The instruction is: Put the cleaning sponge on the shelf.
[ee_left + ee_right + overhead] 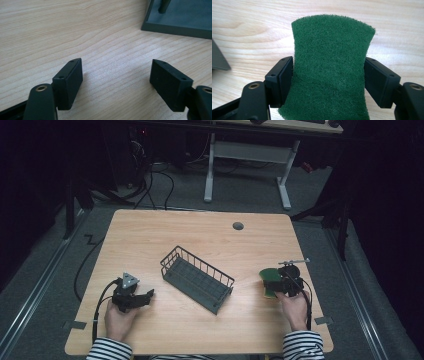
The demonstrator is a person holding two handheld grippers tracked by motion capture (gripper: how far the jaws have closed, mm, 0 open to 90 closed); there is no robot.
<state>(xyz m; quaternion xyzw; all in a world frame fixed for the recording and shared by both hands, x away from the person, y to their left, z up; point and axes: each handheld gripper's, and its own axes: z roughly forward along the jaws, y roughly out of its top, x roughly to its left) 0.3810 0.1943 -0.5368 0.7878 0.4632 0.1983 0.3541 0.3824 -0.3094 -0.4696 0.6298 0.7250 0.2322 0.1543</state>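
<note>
Gripping a green scouring sponge point(329, 72), the right gripper point(274, 282) has both black jaws pressed against the sponge's two sides; the sponge is visibly pinched inward where the pads meet it, seen in the right gripper view. The high view shows a yellow layer along the sponge's point(269, 279) lower edge. Landmark for all positions: the dark wire basket point(197, 279), which sits near the middle of the wooden table point(200, 227), set at a slant.

Findings:
- The sponge lies to the right of the basket, apart from it, low over the table surface; whether it rests on the wood cannot be told.
- The right gripper sits just right of the sponge, its jaws pointing toward the basket. The person's right hand point(294, 310) holds it, with a striped sleeve point(301, 345) at the table's near edge.
- The left gripper point(148, 295) is to the left of the basket, near but not touching it. Its jaws stand wide apart with nothing between them, bare wood showing in the gap in the left gripper view point(116, 82). A corner of the basket's base point(177, 25) appears beyond them.
- The basket holds nothing.
</note>
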